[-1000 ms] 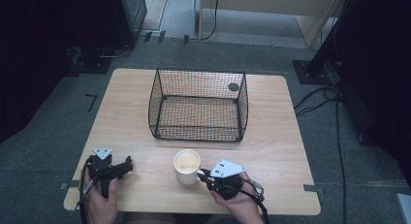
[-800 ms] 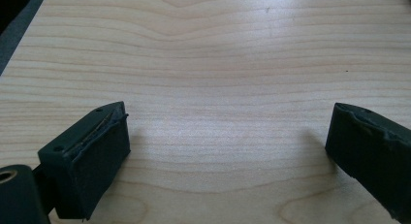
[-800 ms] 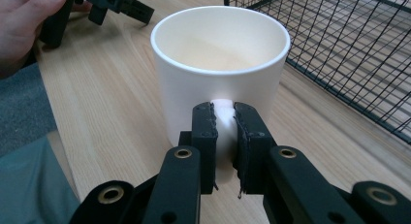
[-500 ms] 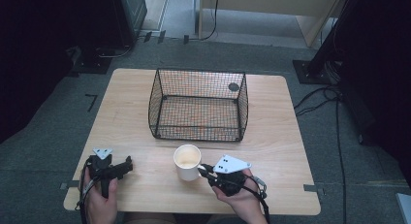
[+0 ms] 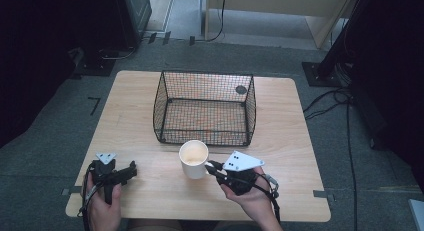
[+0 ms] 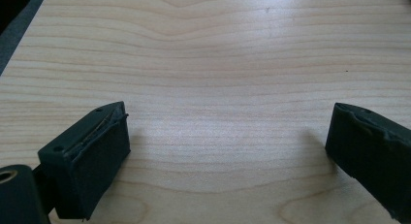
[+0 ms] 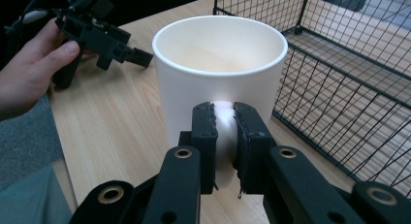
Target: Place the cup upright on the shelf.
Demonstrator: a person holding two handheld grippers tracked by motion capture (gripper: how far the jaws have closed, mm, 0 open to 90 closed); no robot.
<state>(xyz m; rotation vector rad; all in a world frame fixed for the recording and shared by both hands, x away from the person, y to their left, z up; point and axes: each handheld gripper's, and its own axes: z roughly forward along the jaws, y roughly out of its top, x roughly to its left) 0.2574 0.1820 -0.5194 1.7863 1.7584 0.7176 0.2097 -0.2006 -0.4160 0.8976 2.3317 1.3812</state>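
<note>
White mug sits on table just before wire basket, right gripper at its handle; basket empty. Left gripper view: jaws wide apart over bare wood, idle. Right gripper view: jaws clamped on mug handle, mug interior looks empty; grasp done, lift and placement likely remain.

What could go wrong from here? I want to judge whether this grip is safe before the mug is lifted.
The right gripper pinches the white mug by its handle alone, so the mug may swing or tip when raised. The wire basket stands just beyond the mug; its near rim could catch the mug's base on a low lift. The left gripper rests open, too far off to steady it.
</note>
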